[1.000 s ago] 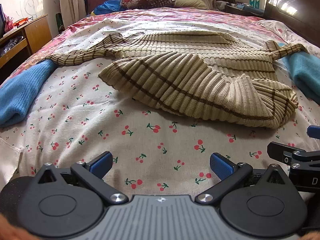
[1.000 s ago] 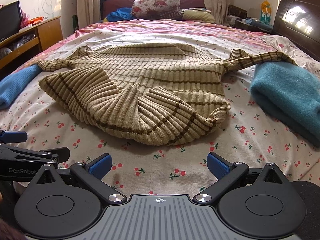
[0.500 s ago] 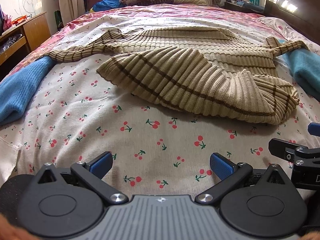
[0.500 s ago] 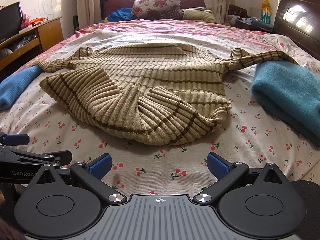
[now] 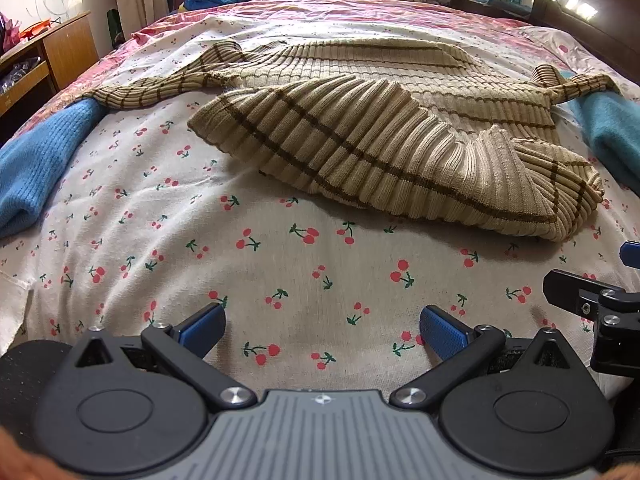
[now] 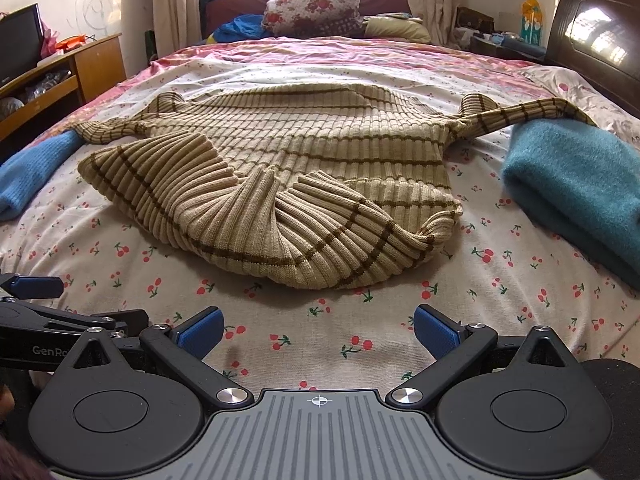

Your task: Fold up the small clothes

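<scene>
1. Hovering low over the near end of the bed point(image 6: 280, 344), both tongs are spread wide and grasp nothing: the left tongs point(image 5: 322, 326) and right tongs point(image 6: 318, 326) each show only cherry-print sheet between their blue pads.
2. Straight ahead of both lies the striped sweater point(image 6: 304, 168), tan with brown lines, in the middle of the bed, its hem bunched and flipped up into a rumpled heap on the near side.
3. Its body runs near-to-far, collar toward the pillows, while the sleeves stretch out left and right; the left sleeve point(image 5: 148, 94) reaches toward a blue garment point(image 5: 36, 160), and the right sleeve point(image 6: 520, 114) drapes onto a teal garment point(image 6: 576, 184).
4. From the left tongs, the heap sits ahead and off to the right; its near-left corner point(image 5: 208, 128) is farther away than the near-right lump.
5. From the right tongs, the heap is nearly dead centre and just beyond the pads, so I'd judge the right hand is nearer to the crumpled hem.
6. Folding looks barely begun; the hem probably wants flattening first, each hand taking its own corner.
</scene>
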Motion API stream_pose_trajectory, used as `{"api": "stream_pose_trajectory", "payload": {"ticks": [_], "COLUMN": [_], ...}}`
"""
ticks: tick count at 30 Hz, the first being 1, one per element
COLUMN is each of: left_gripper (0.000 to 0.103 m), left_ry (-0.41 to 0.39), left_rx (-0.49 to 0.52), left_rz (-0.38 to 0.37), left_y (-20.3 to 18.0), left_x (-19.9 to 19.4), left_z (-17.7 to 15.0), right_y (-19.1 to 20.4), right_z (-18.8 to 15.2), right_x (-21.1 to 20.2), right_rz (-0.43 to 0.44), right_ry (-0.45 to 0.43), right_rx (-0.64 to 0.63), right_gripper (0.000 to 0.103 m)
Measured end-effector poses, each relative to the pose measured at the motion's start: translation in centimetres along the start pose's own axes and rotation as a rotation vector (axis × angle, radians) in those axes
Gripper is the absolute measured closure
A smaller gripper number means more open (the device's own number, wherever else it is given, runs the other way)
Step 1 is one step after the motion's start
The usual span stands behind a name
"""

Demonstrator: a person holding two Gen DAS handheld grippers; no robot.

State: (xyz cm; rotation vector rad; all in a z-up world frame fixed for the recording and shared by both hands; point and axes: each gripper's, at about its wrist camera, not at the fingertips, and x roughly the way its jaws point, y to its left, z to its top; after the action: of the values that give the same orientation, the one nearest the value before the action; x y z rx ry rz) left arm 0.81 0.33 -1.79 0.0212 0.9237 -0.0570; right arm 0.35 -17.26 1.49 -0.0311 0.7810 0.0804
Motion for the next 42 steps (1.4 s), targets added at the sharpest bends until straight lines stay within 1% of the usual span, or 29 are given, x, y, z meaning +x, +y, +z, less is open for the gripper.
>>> {"api": "stream_pose_trajectory", "payload": {"ticks": [5,18,21,24,26,28,30,32,37,40,42], "left_gripper": [0.000,0.000,0.000,0.000,0.000,0.000,0.000,0.000,0.000,0.000,0.000], "left_ry": [0.017,0.027,0.036,0.033,-0.009,-0.087,-0.154,-0.199,-0.260,-0.281,-0.278], "left_rx": [-0.032,-0.057,-0.050,-0.036,-0.051,-0.058,-0.044,-0.027,-0.004,0.050,0.086], "left_rz": [-0.017,-0.011,-0.018,-0.043,-0.057,-0.073,-0.070,-0.058,-0.027,-0.017,-0.022], "left_y": [0.4,0.4,0.5,0.9,1.4,2.0,2.7,3.6,6.2,6.9,7.1], "left_x": [0.3,0.6,0.5,0.0,-0.9,-2.2,-3.4,-3.9,-3.1,-2.1,-1.1], "left_z": [-0.1,-0.4,-0.3,0.1,0.4,0.9,1.8,3.2,7.5,9.4,10.5], "right_y": [-0.1,-0.2,-0.4,-0.9,-1.4,-1.9,-2.2,-2.6,-3.4,-3.7,-3.9], "right_z": [0.0,0.0,0.2,0.6,1.1,1.6,2.3,3.2,5.7,6.7,7.1], "right_x": [0.1,0.1,-0.2,-0.5,-0.8,-0.9,-0.8,-0.5,1.1,2.5,3.4], "right_rz": [0.001,0.002,0.000,-0.001,0.002,-0.008,-0.017,-0.021,-0.009,0.011,0.023], "right_ry": [0.001,0.000,-0.014,-0.039,-0.059,-0.077,-0.097,-0.115,-0.140,-0.118,-0.099], "right_rx": [0.005,0.011,0.021,0.041,0.056,0.055,0.040,0.024,-0.036,-0.073,-0.089], "right_gripper": [0.002,0.002,0.002,0.002,0.002,0.002,0.002,0.002,0.003,0.008,0.012]}}
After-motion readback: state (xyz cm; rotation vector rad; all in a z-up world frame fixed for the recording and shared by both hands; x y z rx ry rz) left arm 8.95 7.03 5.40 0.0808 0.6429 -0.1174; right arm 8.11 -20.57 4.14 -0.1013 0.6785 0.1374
